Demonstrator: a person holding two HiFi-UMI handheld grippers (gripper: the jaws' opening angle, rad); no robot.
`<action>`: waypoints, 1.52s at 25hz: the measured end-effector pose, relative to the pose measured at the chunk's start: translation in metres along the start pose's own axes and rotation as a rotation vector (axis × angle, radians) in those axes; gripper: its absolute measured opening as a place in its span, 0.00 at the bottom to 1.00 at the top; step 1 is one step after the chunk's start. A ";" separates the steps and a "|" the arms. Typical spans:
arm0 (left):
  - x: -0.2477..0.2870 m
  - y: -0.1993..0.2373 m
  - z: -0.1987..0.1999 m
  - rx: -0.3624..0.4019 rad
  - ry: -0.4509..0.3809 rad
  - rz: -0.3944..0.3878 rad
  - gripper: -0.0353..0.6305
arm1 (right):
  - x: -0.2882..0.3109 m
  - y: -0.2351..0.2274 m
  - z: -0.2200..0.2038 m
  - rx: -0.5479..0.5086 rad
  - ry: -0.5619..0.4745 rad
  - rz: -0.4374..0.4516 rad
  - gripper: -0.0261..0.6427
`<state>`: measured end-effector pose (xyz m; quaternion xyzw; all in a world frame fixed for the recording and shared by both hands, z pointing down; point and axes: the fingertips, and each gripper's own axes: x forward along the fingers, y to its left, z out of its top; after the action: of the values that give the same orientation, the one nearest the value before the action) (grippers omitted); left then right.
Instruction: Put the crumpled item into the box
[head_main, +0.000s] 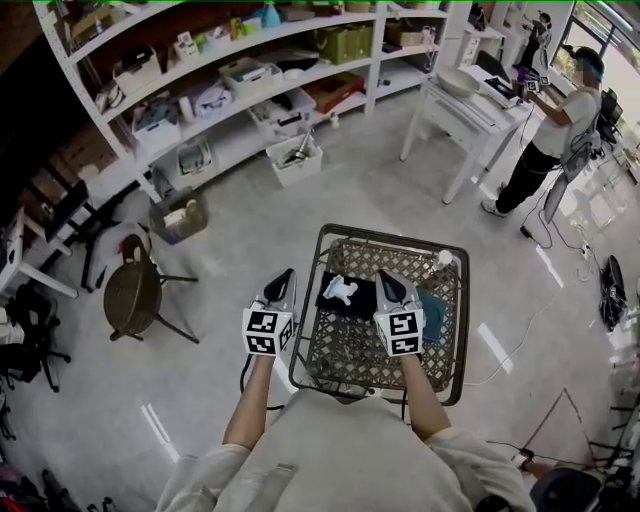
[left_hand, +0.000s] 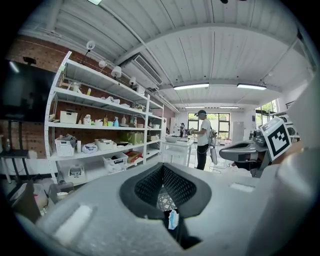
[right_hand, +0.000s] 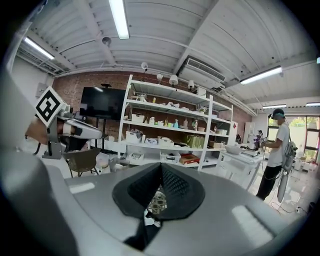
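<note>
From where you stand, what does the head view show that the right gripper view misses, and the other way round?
Only the head view: the woven table from above, with the white crumpled item, and the right gripper seen from outside. The right gripper view catches just a sliver of that table past its shut jaws.
Only the right gripper view: the ceiling lights, the air conditioner and a dark screen.
Both: the white shelves, the left gripper and a person standing across the room.

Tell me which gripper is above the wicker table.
The right gripper: it hangs above the wicker table, while the left gripper is past its left edge, above the floor.
</note>
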<state>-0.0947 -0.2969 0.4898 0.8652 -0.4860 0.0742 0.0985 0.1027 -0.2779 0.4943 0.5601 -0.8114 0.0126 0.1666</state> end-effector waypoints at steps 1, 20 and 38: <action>0.000 0.001 0.002 0.003 -0.006 0.002 0.06 | -0.001 -0.002 0.000 -0.001 -0.005 -0.005 0.04; -0.011 0.009 0.024 0.022 -0.044 0.022 0.06 | -0.013 -0.017 0.014 0.019 -0.038 -0.056 0.04; 0.009 0.000 0.017 0.021 -0.036 0.015 0.06 | -0.007 -0.033 -0.002 0.032 -0.020 -0.062 0.04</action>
<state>-0.0900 -0.3085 0.4756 0.8637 -0.4935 0.0644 0.0801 0.1358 -0.2832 0.4890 0.5878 -0.7949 0.0147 0.1498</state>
